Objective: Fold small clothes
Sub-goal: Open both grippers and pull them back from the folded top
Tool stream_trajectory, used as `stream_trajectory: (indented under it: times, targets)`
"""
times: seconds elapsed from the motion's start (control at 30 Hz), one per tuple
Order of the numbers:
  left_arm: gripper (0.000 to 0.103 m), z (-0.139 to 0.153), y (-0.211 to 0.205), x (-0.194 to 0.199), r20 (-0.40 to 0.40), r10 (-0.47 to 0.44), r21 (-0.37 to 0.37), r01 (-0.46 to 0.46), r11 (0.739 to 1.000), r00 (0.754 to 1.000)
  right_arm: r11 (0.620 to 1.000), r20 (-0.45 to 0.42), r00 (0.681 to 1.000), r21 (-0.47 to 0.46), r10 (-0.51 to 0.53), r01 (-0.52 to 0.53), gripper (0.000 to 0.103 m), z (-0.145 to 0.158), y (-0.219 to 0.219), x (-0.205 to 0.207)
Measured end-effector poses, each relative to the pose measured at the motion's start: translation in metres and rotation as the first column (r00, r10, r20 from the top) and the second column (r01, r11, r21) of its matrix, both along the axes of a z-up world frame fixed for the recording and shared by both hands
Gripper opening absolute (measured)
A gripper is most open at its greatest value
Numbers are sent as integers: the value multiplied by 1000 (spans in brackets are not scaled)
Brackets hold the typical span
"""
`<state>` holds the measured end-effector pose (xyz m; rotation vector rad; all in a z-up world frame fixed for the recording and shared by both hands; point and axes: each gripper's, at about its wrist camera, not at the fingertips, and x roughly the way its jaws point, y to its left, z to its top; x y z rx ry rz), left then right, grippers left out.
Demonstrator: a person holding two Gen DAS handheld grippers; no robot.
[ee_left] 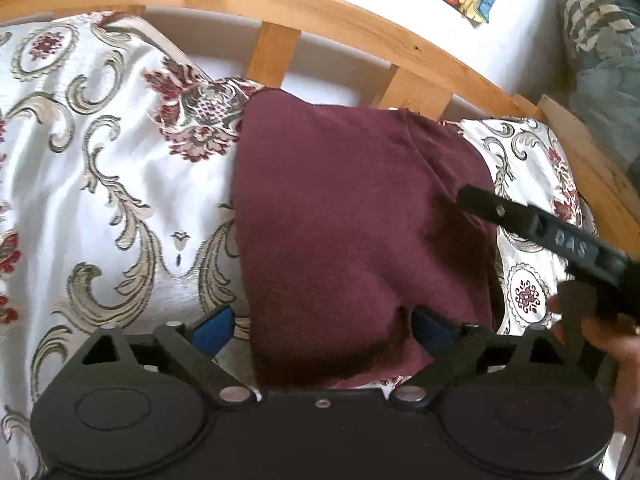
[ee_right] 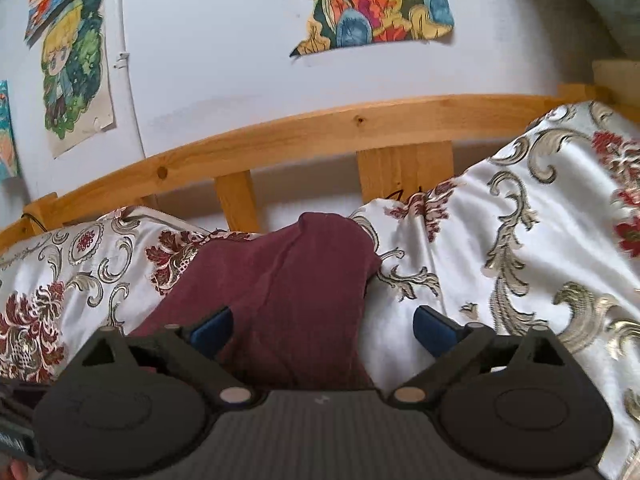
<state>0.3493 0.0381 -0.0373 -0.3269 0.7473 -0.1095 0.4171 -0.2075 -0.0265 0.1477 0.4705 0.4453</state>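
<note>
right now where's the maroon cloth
The maroon cloth lies on the floral bedspread just in front of the wooden bed rail, near the middle of both wrist views, its near edge between the open jaws.

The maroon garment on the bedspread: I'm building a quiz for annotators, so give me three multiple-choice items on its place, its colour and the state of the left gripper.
1. Where does the maroon garment lie?
A. on the patterned bedspread
B. draped over the wooden bed rail
C. on the floor

2. What colour is the garment?
A. navy
B. maroon
C. white

3. How does the left gripper stand?
A. shut on the garment
B. out of view
C. open, its fingers either side of the garment's near edge

Answers: 1 A, the bedspread shows all round the cloth; 2 B, both views show dark red; 3 C, the blue pads sit wide apart with cloth between them.
</note>
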Motion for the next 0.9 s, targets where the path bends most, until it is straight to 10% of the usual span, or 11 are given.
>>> stream_trajectory:
  times: [0.9]
  targets:
    - [102,100,-6,-103,268,53,238,-119,964,962,994,208,972,27,-112,109,103,75,-4,-126]
